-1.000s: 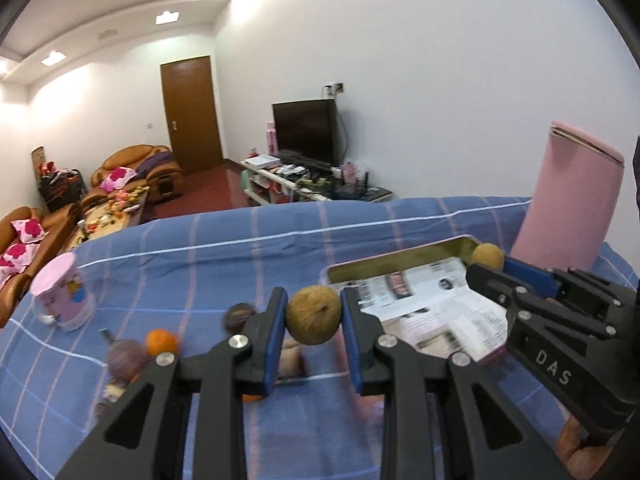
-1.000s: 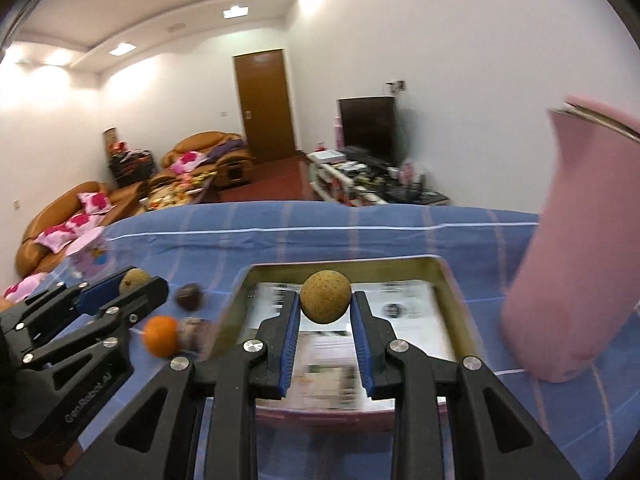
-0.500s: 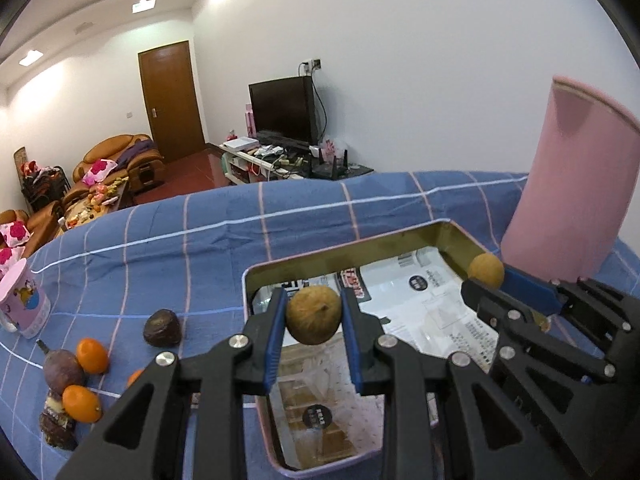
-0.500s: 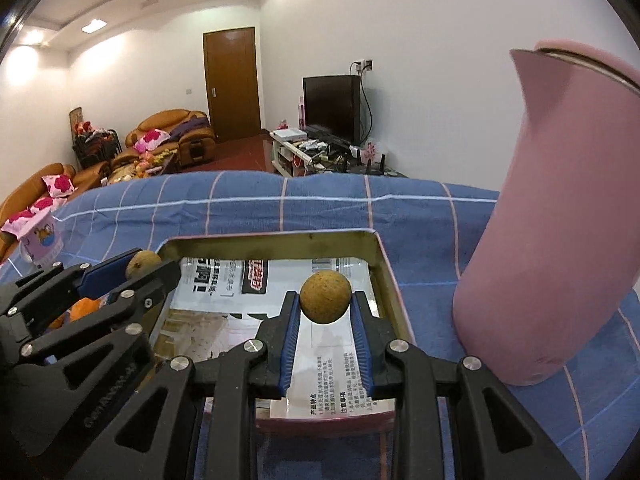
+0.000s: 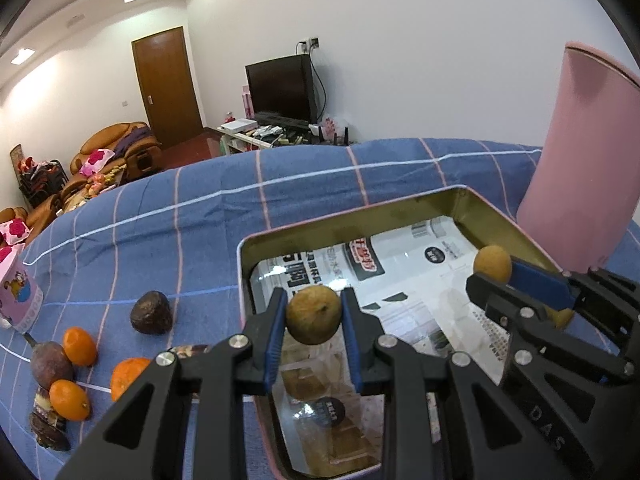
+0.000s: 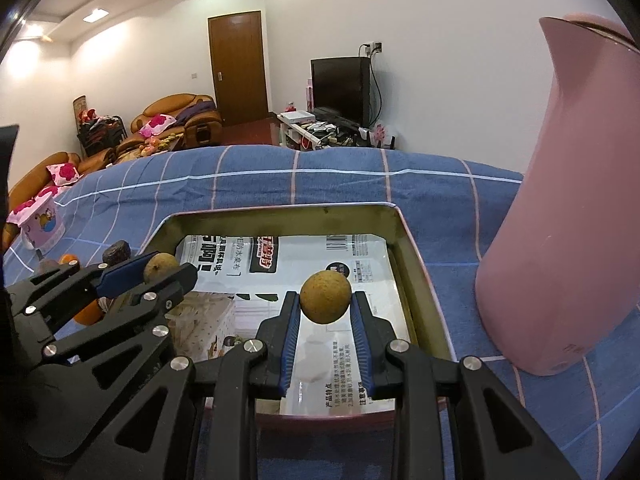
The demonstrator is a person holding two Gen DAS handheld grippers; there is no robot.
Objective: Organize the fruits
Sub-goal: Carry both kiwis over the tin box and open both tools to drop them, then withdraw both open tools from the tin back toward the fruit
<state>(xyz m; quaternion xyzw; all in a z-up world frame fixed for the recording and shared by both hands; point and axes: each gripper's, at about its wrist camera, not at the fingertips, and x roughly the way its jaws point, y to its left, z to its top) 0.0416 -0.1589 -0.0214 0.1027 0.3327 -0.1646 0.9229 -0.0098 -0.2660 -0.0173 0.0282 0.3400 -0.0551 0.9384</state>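
1. Left gripper (image 5: 313, 318) has its blue-padded jaws closed on a small round brownish-green fruit (image 5: 313, 314), pinched at its widest part; it hangs above the near-left corner of the shallow rectangular gold-lined metal tin (image 5: 424, 203) and is not down on the printed paper lining (image 5: 416, 276).

2. Right gripper (image 6: 325, 304) matches it: jaws closed on a round tan rough-skinned fruit (image 6: 325, 297), held over the right half of the same tin; in the left view that gripper comes in from the right, just inside the tin's far-right wall.

3. So both fruits are in the air over the tin, none visibly resting inside; my read is that this is the lowering-and-release step, early in the job.

4. Waiting on the blue checked cloth (image 5: 168, 220) left of the tin: a dark wrinkled fruit (image 5: 152, 313), several small orange kumquat-like fruits (image 5: 80, 346) and a purplish round fruit (image 5: 51, 364).

5. To do it well: bring each fruit low before opening, since round fruit on slick paper will likely roll; set them apart so they do not knock together; open gently, then lift straight up.

6. Watch the tall pink cylindrical jug (image 6: 572, 200) standing just right of the tin; the right gripper should draw back without swinging towards it; the two grippers are close, so release one at a time.
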